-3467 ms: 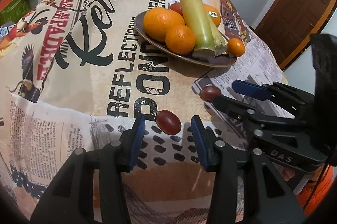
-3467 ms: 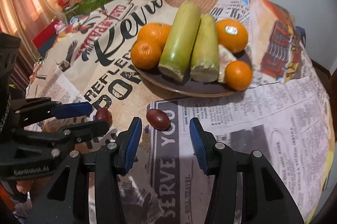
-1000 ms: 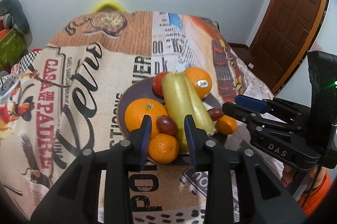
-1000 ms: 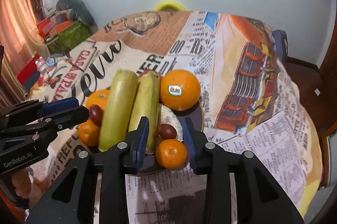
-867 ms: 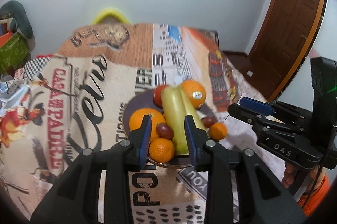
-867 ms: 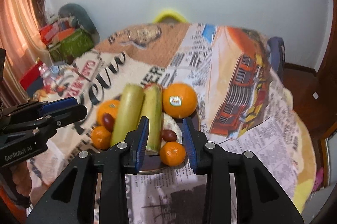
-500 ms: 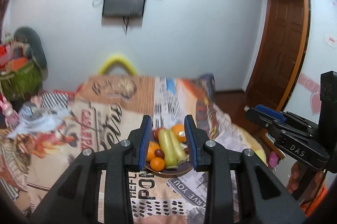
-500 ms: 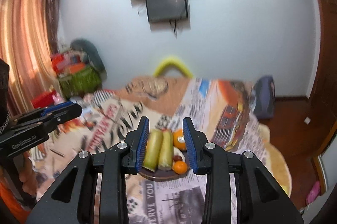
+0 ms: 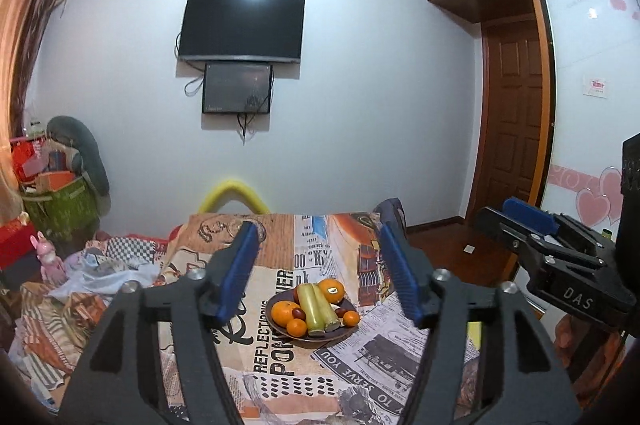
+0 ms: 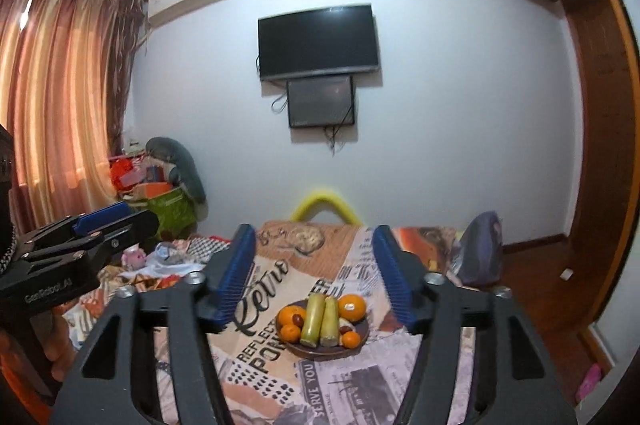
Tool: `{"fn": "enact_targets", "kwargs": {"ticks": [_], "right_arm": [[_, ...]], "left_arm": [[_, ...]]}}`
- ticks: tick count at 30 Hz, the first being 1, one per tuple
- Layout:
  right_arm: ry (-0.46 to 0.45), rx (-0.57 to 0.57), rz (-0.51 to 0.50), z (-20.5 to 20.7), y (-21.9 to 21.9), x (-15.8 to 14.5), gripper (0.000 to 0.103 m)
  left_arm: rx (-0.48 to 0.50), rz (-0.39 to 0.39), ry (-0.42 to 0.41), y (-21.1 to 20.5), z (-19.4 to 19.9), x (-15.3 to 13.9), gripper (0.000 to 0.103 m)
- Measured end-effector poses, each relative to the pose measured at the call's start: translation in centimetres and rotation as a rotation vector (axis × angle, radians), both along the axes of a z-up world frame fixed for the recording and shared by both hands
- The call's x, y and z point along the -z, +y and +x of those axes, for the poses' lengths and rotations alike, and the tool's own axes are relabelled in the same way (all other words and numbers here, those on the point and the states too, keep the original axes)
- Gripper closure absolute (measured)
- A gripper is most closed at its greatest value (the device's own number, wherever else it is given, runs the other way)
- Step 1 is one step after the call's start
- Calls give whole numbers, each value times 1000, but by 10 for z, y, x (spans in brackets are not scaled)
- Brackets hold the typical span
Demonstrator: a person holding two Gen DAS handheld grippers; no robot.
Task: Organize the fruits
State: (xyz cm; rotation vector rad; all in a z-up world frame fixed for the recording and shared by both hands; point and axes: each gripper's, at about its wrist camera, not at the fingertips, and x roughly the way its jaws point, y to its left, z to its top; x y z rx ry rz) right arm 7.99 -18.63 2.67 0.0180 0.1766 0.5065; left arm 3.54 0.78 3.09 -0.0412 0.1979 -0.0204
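A dark plate (image 9: 347,333) (image 10: 320,353) on the table holds oranges (image 9: 285,311) (image 10: 352,307), two pale green stalks (image 9: 316,311) (image 10: 312,321) and two dark red plums (image 9: 298,313) (image 10: 297,319). Both grippers hang high and well back from the plate, pointing almost level. My left gripper (image 9: 317,237) has its jaws opening, with nothing between the blue pads. My right gripper (image 10: 314,237) is opening too and holds nothing. Each gripper also shows side-on in the other's view: the right gripper (image 9: 524,221) and the left gripper (image 10: 112,221).
A newspaper-print cloth (image 9: 280,377) covers the table. A yellow chair back (image 9: 234,191) rises behind its far edge. Clothes and boxes (image 9: 52,209) pile up at the left. On the far wall hangs a television (image 9: 242,27). A brown door (image 9: 516,121) stands at the right.
Both grippers have risen and drawn back from the plate, tilting up towards level. Their jaws, nearly closed before, now stand apart. The two plums lie on the plate.
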Motion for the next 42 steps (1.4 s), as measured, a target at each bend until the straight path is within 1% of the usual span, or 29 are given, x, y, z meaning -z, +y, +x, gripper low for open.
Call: {"fn": "enact_targets", "kwargs": {"ticks": [3,4,5,8,10,12,14,22,42], "right_arm": [[-19,12,5,-6,0,-1,27],[-25,18,6,-7,1,-1,22],[-34,29,0,-10,2,-1,20],[-43,44,-6,-12,4,0,14],[-43,49,-3,-14,2,1,5],[-48,65,0,-16,3,2,1],[-52,71,-1,-20,1,3,1],[-43,76,5,-27,-9,11,0],[-31,71,18,-27,-15,10,0]], "left_arm": [[-8,8,-15,-3,-9,-2,29],[-8,3,-17,-3,-10,-3,23],[-10,-1,-20,-3,-13,-2,17],[-15,-9,-23,-2,-18,0,9],[-20,-9,-22,-2,-19,1,6],[-27,-6,-21,-1,-20,3,3],[-30,-1,-20,-3,-24,5,0],[-38,14,-9,-7,-26,10,0],[-44,22,-1,-8,-24,13,0]]}}
